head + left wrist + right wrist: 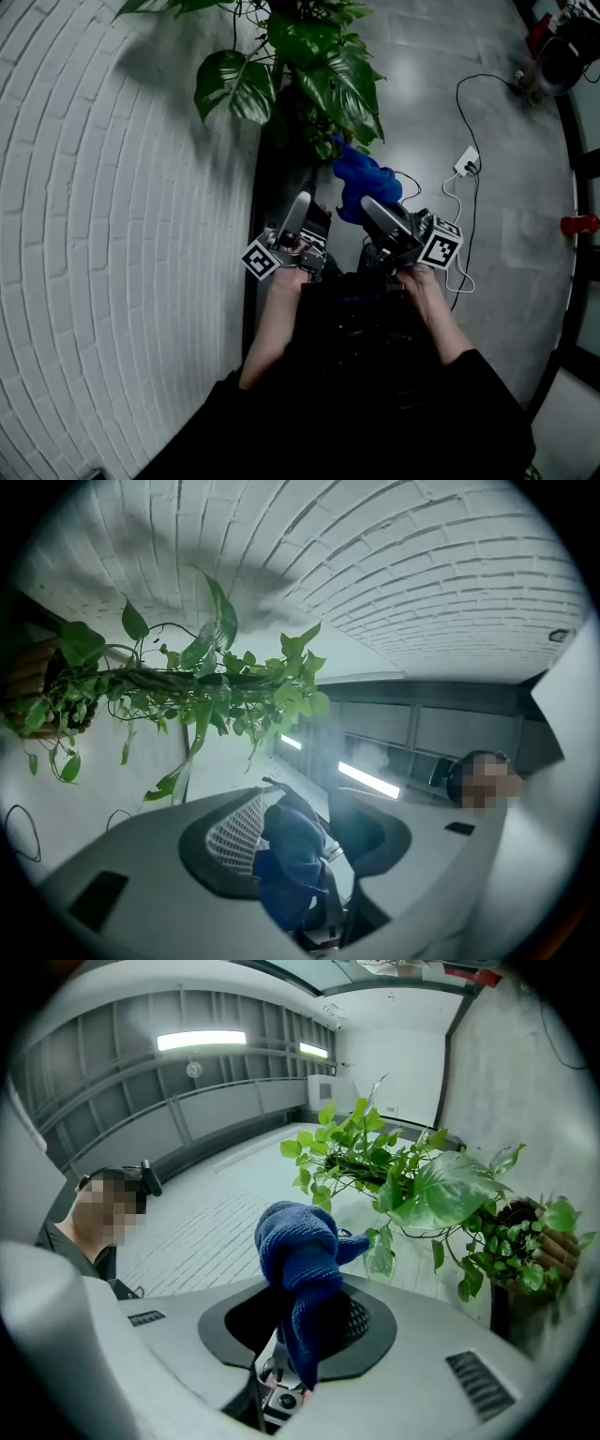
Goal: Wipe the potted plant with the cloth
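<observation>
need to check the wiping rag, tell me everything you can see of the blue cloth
The blue cloth looks knitted, bunched into a lump that rises out of the right gripper, whose jaws pinch its lower end. Its top sits close to the leaves of the potted plant. It also shows between the left gripper's jaws; a grip there is unclear.

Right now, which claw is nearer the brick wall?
The left claw, on the brick wall side; the right claw sits farther out, with the blue cloth at its tip.
</observation>
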`<state>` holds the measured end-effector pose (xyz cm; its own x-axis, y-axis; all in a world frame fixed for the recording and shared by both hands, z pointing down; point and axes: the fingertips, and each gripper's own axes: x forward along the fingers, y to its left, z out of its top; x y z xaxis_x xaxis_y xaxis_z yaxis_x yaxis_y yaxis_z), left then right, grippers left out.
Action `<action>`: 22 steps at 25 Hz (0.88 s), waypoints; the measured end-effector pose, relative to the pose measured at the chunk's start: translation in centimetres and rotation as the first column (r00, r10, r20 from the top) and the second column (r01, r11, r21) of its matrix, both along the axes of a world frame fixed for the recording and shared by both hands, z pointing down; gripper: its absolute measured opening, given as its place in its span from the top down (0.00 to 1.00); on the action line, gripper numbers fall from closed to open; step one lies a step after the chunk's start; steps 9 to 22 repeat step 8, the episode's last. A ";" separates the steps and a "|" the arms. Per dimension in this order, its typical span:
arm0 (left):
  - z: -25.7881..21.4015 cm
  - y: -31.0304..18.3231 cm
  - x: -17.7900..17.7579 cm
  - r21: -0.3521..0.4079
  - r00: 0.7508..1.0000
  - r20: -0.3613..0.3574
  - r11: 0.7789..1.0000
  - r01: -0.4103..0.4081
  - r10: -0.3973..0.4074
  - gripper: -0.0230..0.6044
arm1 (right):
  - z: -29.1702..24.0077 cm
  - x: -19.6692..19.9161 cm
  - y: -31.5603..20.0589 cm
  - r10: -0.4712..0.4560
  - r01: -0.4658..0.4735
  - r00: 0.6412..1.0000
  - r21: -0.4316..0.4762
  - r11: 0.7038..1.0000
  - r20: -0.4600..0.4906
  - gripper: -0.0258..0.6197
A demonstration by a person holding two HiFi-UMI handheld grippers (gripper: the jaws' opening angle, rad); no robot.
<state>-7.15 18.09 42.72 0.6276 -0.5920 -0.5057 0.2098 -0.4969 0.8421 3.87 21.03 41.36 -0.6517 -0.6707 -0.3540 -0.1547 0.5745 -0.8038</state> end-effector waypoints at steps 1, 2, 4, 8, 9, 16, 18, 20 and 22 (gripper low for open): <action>0.1 0.1 0.0 -0.002 1.000 0.001 1.000 -0.002 0.002 0.63 | 0.2 0.1 0.1 0.003 -0.003 1.000 -0.002 1.000 0.001 0.78; 0.3 0.2 0.1 -0.005 1.000 0.000 1.000 -0.002 0.002 0.63 | 0.2 0.3 0.2 0.006 -0.006 1.000 -0.002 1.000 0.002 0.78; 0.4 0.6 0.4 -0.012 1.000 -0.003 1.000 0.000 0.000 0.63 | 0.1 0.9 0.7 0.010 -0.010 1.000 0.001 1.000 0.004 0.78; 0.5 1.4 1.4 -0.022 1.000 -0.003 1.000 0.001 -0.001 0.63 | -0.1 2.2 1.7 0.016 -0.016 1.000 0.002 1.000 0.007 0.78; 0.5 1.4 1.4 -0.022 1.000 -0.003 1.000 0.001 -0.001 0.63 | -0.1 2.2 1.7 0.016 -0.016 1.000 0.002 1.000 0.007 0.78; 0.5 1.4 1.4 -0.022 1.000 -0.003 1.000 0.001 -0.001 0.63 | -0.1 2.2 1.7 0.016 -0.016 1.000 0.002 1.000 0.007 0.78; 0.5 1.4 1.4 -0.022 1.000 -0.003 1.000 0.001 -0.001 0.63 | -0.1 2.2 1.7 0.016 -0.016 1.000 0.002 1.000 0.007 0.78; 0.5 1.4 1.4 -0.022 1.000 -0.003 1.000 0.001 -0.001 0.63 | -0.1 2.2 1.7 0.016 -0.016 1.000 0.002 1.000 0.007 0.78; 0.5 1.4 1.4 -0.022 1.000 -0.003 1.000 0.001 -0.001 0.63 | -0.1 2.2 1.7 0.016 -0.016 1.000 0.002 1.000 0.007 0.78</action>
